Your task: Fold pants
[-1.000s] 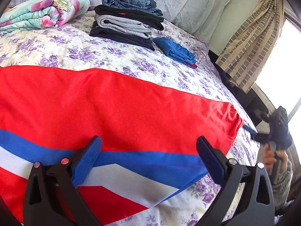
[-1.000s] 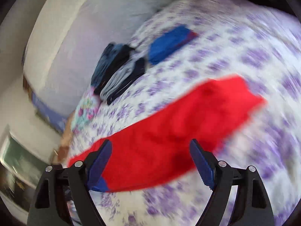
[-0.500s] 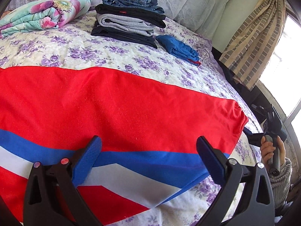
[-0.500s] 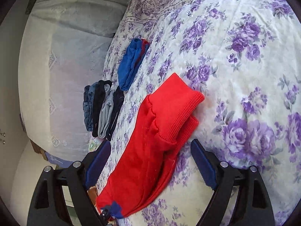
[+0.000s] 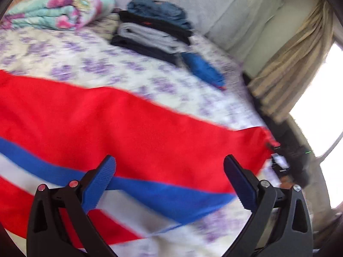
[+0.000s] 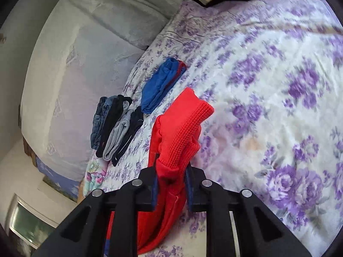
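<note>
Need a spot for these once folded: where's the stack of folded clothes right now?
The stack of folded clothes sits at the far end of the bed, between the floral quilt on its left and the folded blue garment on its right.

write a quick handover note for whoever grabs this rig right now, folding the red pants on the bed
Right tool: jaws closing on the ribbed cuff of the red pants, fabric between the pads.
Left tool: open, over the blue stripe, holding nothing.
Pants lie spread flat on the floral bedspread; folded stack sits behind.
Done: cuff grabbed. Left: every fold.
</note>
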`<state>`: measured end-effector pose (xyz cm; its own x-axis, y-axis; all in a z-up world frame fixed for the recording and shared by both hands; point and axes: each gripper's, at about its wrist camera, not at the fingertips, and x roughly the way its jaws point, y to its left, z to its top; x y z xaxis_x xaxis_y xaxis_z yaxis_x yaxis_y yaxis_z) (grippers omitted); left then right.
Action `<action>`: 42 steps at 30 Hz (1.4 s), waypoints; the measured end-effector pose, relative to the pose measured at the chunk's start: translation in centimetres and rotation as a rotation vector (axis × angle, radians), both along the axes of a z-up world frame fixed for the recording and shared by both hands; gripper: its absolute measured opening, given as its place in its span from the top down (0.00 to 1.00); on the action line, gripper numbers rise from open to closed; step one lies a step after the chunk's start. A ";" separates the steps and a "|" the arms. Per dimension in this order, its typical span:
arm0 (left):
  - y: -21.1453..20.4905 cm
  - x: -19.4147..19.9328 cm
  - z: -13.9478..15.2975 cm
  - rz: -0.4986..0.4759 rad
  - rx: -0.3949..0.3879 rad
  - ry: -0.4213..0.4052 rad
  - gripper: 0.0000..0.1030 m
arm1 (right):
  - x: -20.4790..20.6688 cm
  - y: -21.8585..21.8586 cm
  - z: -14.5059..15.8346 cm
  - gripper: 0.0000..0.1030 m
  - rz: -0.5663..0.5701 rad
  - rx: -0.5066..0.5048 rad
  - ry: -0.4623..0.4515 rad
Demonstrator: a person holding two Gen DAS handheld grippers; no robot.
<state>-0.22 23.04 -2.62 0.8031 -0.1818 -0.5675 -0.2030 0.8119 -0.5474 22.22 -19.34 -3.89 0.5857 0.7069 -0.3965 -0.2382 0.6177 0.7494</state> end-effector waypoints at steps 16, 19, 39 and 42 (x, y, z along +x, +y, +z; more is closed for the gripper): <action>-5.2 5.9 -3.5 0.135 0.438 0.353 0.04 | -3.3 2.5 7.1 0.81 0.040 -0.106 -0.213; -5.6 4.7 -3.0 0.149 0.448 0.362 0.05 | -4.4 4.8 9.4 0.81 0.093 -0.154 -0.293; -3.2 -7.5 -1.7 0.210 0.364 0.305 0.05 | -19.7 30.2 0.7 0.63 0.652 -1.108 -0.777; -1.8 -9.2 -2.1 0.239 0.286 0.306 0.05 | -21.2 30.1 0.7 0.49 0.713 -1.118 -0.782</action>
